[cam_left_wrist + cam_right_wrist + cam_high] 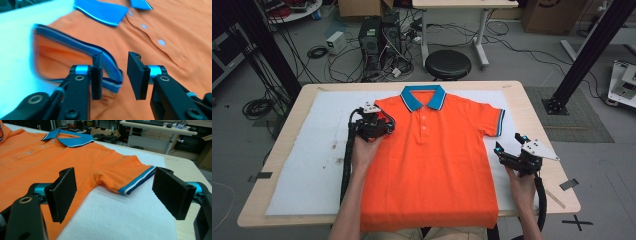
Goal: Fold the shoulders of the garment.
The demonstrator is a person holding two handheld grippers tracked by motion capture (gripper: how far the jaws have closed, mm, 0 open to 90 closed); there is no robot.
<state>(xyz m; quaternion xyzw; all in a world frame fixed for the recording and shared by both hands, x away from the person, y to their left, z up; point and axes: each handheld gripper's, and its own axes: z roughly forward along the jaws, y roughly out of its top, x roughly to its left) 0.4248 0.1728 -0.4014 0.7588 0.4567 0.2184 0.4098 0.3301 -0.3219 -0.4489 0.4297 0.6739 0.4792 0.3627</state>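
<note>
High view: one orange polo shirt (432, 155) on the desk (532, 100), two tongs, left (373, 121) over folded sleeve (75, 60), right (510, 142) beside shirt, both apart.

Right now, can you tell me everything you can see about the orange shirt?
The orange shirt is a short-sleeved polo of knit-looking fabric, lying flat and face up on a white sheet on the table. It has a blue collar with a thin white edge, pale buttons down the front, and blue and white striped sleeve cuffs. One sleeve lies spread out. The other is folded in over the chest, beside the left gripper, whose open jaws do not hold it. The hem hangs over the table's near edge.
</note>
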